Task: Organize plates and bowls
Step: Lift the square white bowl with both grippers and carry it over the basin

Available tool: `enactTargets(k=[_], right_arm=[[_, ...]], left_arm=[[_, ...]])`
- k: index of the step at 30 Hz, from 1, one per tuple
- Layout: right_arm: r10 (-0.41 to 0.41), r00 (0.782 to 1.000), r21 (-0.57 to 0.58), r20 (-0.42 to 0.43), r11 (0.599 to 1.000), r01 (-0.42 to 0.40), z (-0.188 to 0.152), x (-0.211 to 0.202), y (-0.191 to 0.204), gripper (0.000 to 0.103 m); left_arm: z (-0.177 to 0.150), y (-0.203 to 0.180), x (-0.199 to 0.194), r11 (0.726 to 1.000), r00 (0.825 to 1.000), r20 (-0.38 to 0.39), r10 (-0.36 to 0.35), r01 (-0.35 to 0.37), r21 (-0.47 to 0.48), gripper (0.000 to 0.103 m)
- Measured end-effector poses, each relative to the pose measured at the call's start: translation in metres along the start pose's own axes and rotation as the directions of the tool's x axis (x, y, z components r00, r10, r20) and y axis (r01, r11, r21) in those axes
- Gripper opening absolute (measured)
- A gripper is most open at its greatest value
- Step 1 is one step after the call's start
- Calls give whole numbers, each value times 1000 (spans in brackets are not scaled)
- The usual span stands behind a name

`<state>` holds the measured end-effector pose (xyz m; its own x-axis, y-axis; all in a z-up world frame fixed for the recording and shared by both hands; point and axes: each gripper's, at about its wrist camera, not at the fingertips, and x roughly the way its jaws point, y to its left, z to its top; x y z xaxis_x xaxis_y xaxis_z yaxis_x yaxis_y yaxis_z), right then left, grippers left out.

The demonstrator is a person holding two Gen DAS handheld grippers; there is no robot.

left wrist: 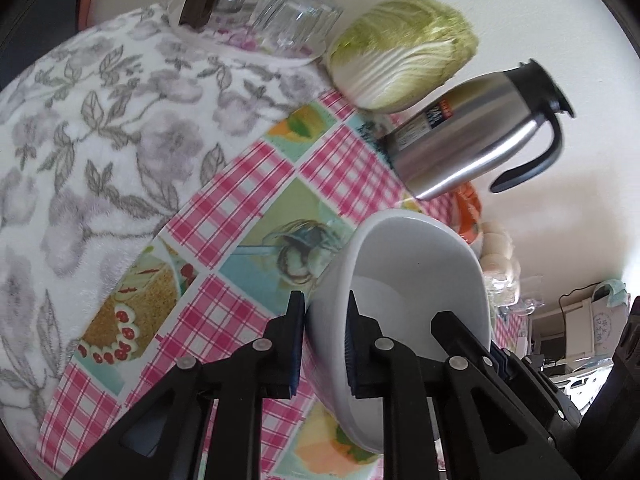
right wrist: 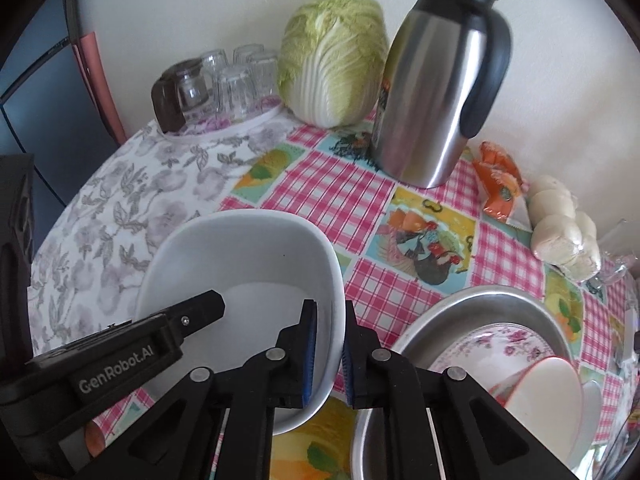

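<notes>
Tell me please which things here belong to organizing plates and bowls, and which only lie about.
Job: white bowl, gripped on opposite rims by left gripper and right gripper; floral dish in metal basin.

Lying about: cabbage, steel jug, glasses.

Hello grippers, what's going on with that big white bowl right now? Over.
Left gripper and right gripper both shut on big white ceramic bowl, opposite rims. Steel thermos jug stands behind, apart. Nothing blocking.
</notes>
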<state>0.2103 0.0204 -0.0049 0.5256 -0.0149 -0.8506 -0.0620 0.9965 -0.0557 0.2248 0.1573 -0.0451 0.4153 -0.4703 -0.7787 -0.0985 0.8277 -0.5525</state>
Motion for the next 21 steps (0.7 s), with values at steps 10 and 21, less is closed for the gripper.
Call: enactTargets(k=[10, 21], right_arm=[[3, 991, 64, 135, 998, -12, -10, -73, -29, 12], [-3, 973, 156, 232, 987, -34, -42, -108, -68, 12]], left_arm=[[-22, -50, -45, 995, 995, 80, -52, 44, 95, 18], [-46, -97, -51, 982, 995, 89, -43, 26, 188, 18]])
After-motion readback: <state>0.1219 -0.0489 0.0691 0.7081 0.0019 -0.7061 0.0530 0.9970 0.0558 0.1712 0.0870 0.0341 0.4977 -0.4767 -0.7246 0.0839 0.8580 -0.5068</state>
